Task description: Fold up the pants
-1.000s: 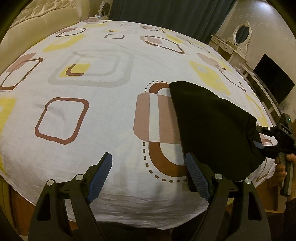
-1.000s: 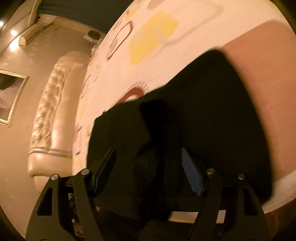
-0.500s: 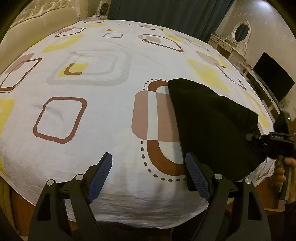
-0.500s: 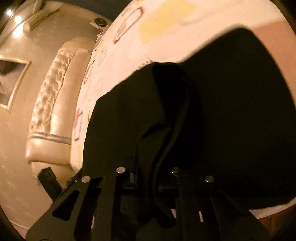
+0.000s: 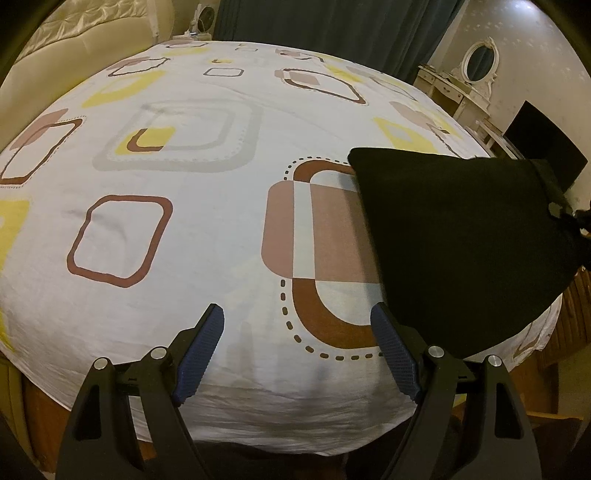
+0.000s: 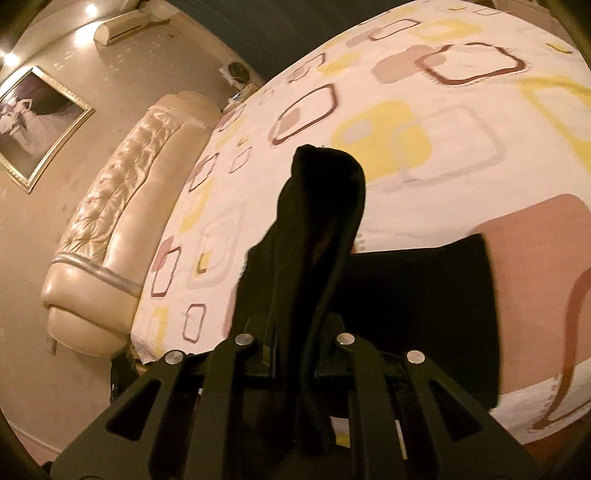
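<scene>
Black pants (image 5: 461,236) lie on the right side of the bed's patterned sheet (image 5: 192,229), one edge lifted off it at the right. My left gripper (image 5: 295,339) is open and empty, low over the near edge of the bed, its right finger beside the pants' near edge. My right gripper (image 6: 295,332) is shut on a bunched edge of the pants (image 6: 317,221), which stands up between the jaws; the rest (image 6: 417,295) hangs down to the sheet (image 6: 424,140). It shows at the right edge of the left wrist view (image 5: 565,214).
A cream padded headboard (image 6: 110,221) runs along the far side of the bed. A white dressing table with an oval mirror (image 5: 476,62) and a dark screen (image 5: 543,136) stand beyond the bed on the right. Dark curtains (image 5: 332,22) hang behind.
My right gripper went from open around the pants to shut on their edge, then lifted it up off the sheet. My left gripper has hardly moved.
</scene>
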### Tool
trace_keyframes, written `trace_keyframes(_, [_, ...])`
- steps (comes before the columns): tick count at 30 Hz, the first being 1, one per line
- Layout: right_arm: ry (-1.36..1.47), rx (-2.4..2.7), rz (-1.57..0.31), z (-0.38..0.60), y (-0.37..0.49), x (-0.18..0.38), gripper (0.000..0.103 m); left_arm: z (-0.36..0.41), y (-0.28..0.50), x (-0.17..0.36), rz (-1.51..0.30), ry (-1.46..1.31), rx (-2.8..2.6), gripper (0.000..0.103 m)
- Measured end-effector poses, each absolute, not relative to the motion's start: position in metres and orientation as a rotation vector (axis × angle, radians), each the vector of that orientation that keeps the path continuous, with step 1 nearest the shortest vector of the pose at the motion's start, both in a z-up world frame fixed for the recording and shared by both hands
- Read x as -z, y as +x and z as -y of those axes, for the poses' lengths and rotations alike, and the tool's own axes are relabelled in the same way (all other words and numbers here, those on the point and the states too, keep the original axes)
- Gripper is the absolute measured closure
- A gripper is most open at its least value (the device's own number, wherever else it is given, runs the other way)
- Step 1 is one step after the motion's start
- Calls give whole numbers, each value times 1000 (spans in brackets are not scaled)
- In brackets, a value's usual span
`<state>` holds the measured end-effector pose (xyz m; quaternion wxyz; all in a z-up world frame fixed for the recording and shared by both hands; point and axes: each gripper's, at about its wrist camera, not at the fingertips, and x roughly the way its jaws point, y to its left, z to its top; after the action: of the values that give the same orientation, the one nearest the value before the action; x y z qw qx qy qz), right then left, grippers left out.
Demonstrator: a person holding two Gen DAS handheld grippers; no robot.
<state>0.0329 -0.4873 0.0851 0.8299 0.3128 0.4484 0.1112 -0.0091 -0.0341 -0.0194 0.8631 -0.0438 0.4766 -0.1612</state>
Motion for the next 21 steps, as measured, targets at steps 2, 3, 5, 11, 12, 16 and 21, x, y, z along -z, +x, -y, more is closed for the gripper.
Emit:
trace_keyframes(2, [685,-207,-959,501,28,-75,91,34,-9,20,-1001,-93,338,22])
trace_keyframes(3, [695,-192,-966,507,26,-69,91,34,-9,20,-1003,-95,338,22])
trace_keyframes(5, [719,-162,-980,518,22,-54,91,34,-9,20,-1005,-96,340,22])
trace_keyframes(11, [789,-113,-1016,536,15,-12,91,37,-11,20,-1005,-86,343,22])
trace_keyframes(12, [800,-109,-1018,537,14,-7,91,37,-11,20,-1006,-85,343,22])
trace_keyframes(16, [844,-95,-1027,544,11,15,91,38,-10,22,-1012,-83,343,22])
trace_keyframes(21, [902,-105,-1013,547,9,28,91,38,-9,23,-1015,-85,340,22])
